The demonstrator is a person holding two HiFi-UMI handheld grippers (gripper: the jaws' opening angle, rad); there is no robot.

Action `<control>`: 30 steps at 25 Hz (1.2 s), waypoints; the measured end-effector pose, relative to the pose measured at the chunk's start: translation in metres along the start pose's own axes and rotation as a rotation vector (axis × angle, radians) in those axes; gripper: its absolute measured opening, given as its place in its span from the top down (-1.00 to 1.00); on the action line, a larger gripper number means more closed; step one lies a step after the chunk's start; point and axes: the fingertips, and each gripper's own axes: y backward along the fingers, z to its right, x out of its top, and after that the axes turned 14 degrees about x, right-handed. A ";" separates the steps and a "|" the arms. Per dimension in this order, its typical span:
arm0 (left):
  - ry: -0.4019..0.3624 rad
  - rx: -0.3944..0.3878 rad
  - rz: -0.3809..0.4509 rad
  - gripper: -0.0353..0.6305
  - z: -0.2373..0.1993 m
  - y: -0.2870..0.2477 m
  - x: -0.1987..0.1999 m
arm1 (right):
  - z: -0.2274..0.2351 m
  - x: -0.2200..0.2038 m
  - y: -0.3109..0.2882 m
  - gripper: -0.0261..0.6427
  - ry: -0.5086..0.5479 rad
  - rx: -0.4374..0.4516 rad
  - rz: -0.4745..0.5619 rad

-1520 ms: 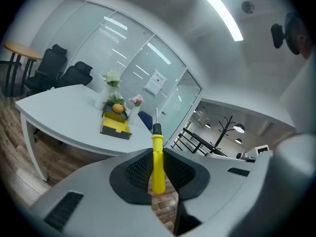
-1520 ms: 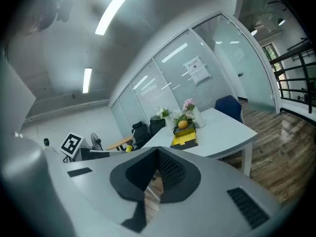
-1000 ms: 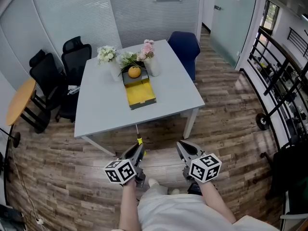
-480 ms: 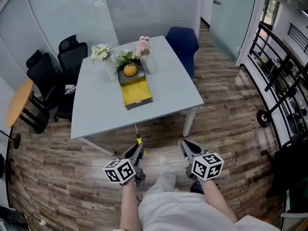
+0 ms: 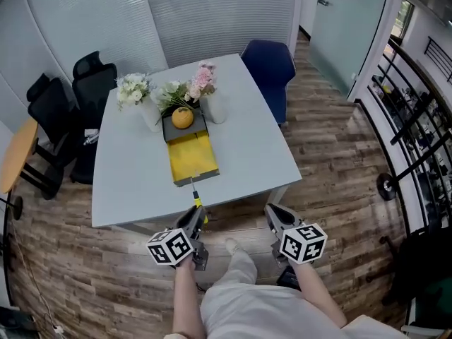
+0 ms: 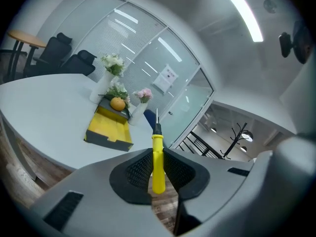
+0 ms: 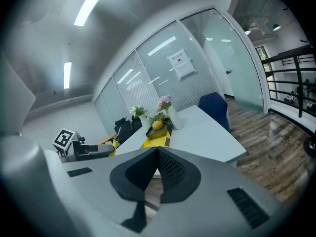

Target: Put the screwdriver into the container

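Observation:
My left gripper (image 5: pixel 198 216) is shut on a screwdriver (image 5: pixel 197 202) with a yellow handle. Its thin metal shaft points ahead and its tip reaches the near edge of the table. In the left gripper view the yellow handle (image 6: pixel 157 162) is pinched between the black pads of that gripper (image 6: pixel 157 157). The container (image 5: pixel 191 157) is a grey tray with a yellow inside, lying mid-table ahead of the tip; it also shows as the yellow tray (image 6: pixel 109 130). My right gripper (image 5: pixel 272 215) hangs beside it over the floor, shut and empty (image 7: pixel 157 156).
The grey table (image 5: pixel 251 147) also carries an orange (image 5: pixel 182 117) and flower vases (image 5: pixel 205 94) behind the tray. A blue chair (image 5: pixel 267 66) stands at the far right corner and black office chairs (image 5: pixel 53 104) at the left. The person's legs show below.
The person has stepped toward the table, which now lies closer. The held screwdriver's tip has moved from over the floor to the table's near edge. Both grippers keep their state.

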 end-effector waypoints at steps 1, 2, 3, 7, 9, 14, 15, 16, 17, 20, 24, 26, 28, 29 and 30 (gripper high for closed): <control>0.004 0.005 0.000 0.70 -0.002 -0.012 0.010 | 0.008 0.011 -0.012 0.88 0.005 0.005 -0.005; 0.009 0.011 0.000 0.70 -0.005 -0.024 0.020 | 0.015 0.020 -0.026 0.88 0.009 0.011 -0.013; 0.018 0.019 0.001 0.70 -0.010 -0.035 0.030 | 0.021 0.029 -0.040 0.88 0.011 0.019 -0.022; 0.043 0.039 -0.006 0.70 -0.028 -0.079 0.065 | 0.042 0.056 -0.093 0.88 0.013 0.047 -0.054; 0.044 0.045 -0.009 0.70 -0.036 -0.097 0.080 | 0.053 0.067 -0.115 0.88 0.011 0.053 -0.055; 0.037 0.058 -0.026 0.70 -0.054 -0.132 0.102 | 0.075 0.088 -0.152 0.88 0.012 0.046 -0.054; 0.036 0.060 -0.031 0.70 -0.057 -0.138 0.104 | 0.079 0.091 -0.156 0.88 0.014 0.043 -0.055; 0.036 0.059 -0.037 0.70 -0.059 -0.143 0.105 | 0.082 0.093 -0.160 0.88 0.015 0.039 -0.056; 0.038 0.056 -0.043 0.70 -0.060 -0.148 0.106 | 0.085 0.094 -0.163 0.88 0.014 0.035 -0.058; 0.038 0.047 -0.057 0.70 -0.064 -0.158 0.109 | 0.090 0.100 -0.174 0.88 0.015 0.027 -0.062; 0.052 0.047 -0.045 0.70 -0.073 -0.163 0.118 | 0.084 0.109 -0.192 0.88 0.043 0.046 -0.060; 0.060 0.048 -0.041 0.70 -0.076 -0.162 0.119 | 0.080 0.111 -0.197 0.88 0.053 0.060 -0.061; 0.064 0.049 -0.041 0.70 -0.078 -0.161 0.119 | 0.077 0.112 -0.200 0.88 0.058 0.069 -0.063; 0.066 0.051 -0.042 0.70 -0.080 -0.161 0.119 | 0.076 0.112 -0.202 0.88 0.059 0.073 -0.065; 0.069 0.052 -0.042 0.70 -0.081 -0.160 0.119 | 0.074 0.112 -0.203 0.88 0.061 0.076 -0.067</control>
